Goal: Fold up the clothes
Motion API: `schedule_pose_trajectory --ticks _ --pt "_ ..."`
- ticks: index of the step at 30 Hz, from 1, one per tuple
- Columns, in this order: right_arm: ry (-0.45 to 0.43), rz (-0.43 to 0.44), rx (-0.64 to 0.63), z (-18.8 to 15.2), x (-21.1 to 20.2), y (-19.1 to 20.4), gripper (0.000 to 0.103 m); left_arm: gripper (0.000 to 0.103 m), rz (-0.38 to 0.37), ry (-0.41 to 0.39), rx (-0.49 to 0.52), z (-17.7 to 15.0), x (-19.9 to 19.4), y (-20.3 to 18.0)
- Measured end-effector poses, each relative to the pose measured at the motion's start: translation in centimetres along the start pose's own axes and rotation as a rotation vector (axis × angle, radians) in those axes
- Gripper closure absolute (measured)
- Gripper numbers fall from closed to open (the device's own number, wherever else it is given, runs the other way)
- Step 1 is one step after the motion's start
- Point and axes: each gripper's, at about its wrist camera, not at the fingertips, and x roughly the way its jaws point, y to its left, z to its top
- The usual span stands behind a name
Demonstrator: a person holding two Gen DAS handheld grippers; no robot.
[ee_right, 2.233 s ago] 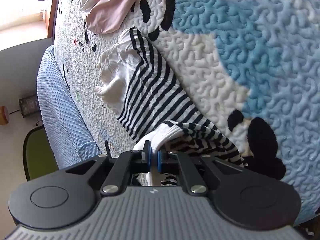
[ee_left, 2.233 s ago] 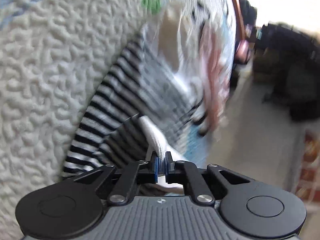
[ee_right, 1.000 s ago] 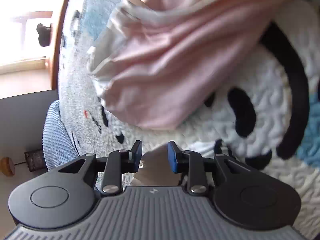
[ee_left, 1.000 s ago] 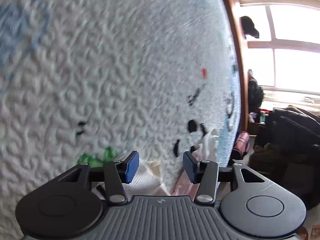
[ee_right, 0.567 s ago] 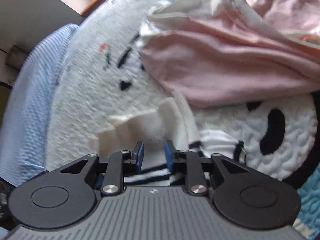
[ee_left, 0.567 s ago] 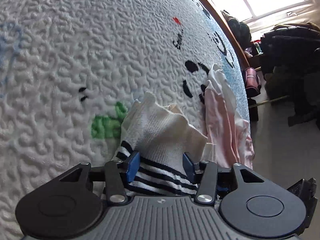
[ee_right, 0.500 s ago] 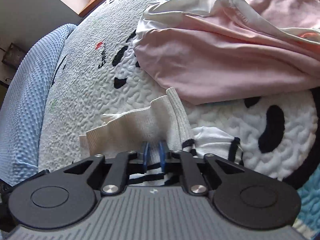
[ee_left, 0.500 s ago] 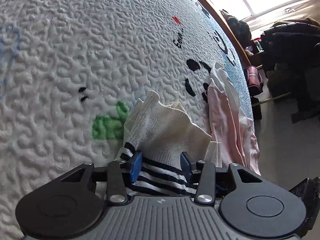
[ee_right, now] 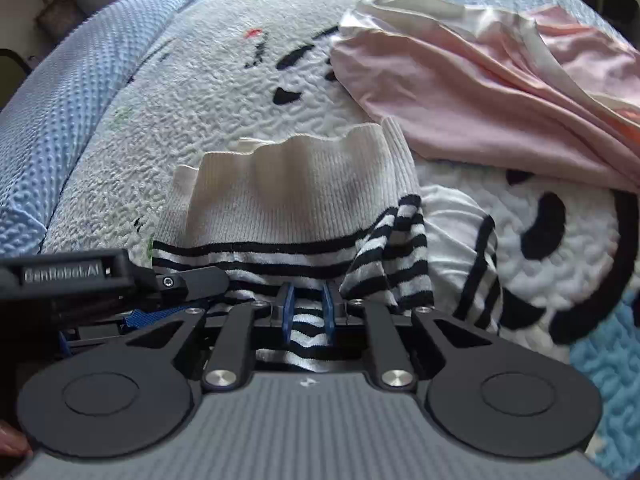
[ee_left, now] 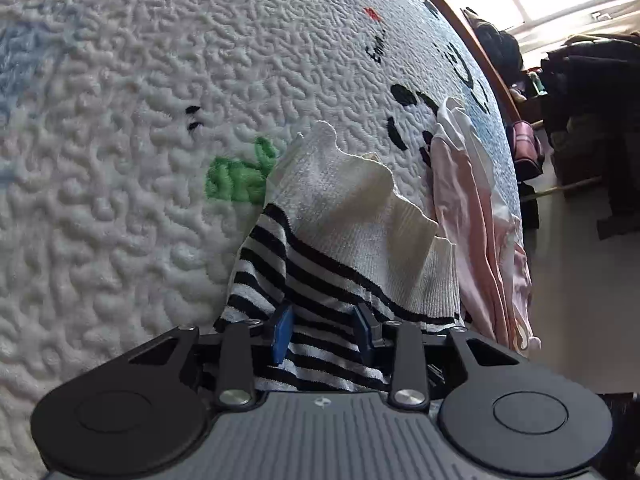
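Observation:
A black-and-white striped knit top with a white ribbed band lies bunched on the quilted bedspread. It also shows in the right wrist view. My left gripper is open, its blue pads either side of the striped cloth just below them. My right gripper is open with a narrow gap, striped cloth lying between its pads. The left gripper's body shows at the left of the right wrist view, close beside the right one.
A pink garment lies crumpled beyond the striped top, right of it in the left wrist view. A blue textured pillow lies at the left. The wooden bed edge and dark bags stand beyond.
Both grippers let go of the striped top's ends, swung away, then came back low over its striped part. The right gripper's pads narrowed, then widened a little.

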Motion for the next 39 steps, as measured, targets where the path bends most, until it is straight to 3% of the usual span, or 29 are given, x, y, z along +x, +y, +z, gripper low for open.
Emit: schedule_pose_trajectory --ticks 3,6,8,15,17,21,28,31,34,39 --pt "-0.023 -0.023 -0.081 -0.5 -0.3 0.9 0.086 0.073 0.06 0.006 0.084 -0.1 0.3 -1.4" --pt "-0.038 -0.011 -0.066 -0.2 -1.7 0.9 0.085 0.071 0.124 0.02 0.121 0.1 0.2 -3.2" --pt "-0.048 -0.002 -0.056 0.0 -2.6 0.8 0.082 0.056 0.153 0.028 0.131 0.5 -0.2 -4.7" --pt "-0.149 0.078 0.13 -3.5 -10.3 -1.4 0.078 0.044 0.184 0.05 0.236 -0.4 -4.8 -7.8" --pt "-0.167 0.102 0.204 -5.0 -12.3 -2.0 0.071 0.038 0.187 0.067 0.269 -0.2 -5.3 -8.9" --pt "-0.195 0.093 0.321 -7.7 -14.5 -2.0 0.07 0.031 0.174 0.115 0.372 0.4 -6.2 -10.2" --pt "-0.196 0.003 0.536 -10.9 -13.8 1.0 0.07 0.031 0.113 0.228 0.52 2.9 -7.7 -9.4" --pt "-0.248 -0.071 0.614 -12.1 -14.4 3.1 0.069 0.03 0.076 0.278 0.63 4.1 -9.3 -8.8" --pt "-0.32 -0.098 0.749 -13.6 -14.7 4.6 0.061 0.028 0.037 0.311 0.705 5.1 -11.1 -7.8" --pt "-0.38 -0.132 0.973 -17.0 -15.2 6.7 0.061 0.028 0.048 0.364 0.822 6.1 -12.1 -6.7"
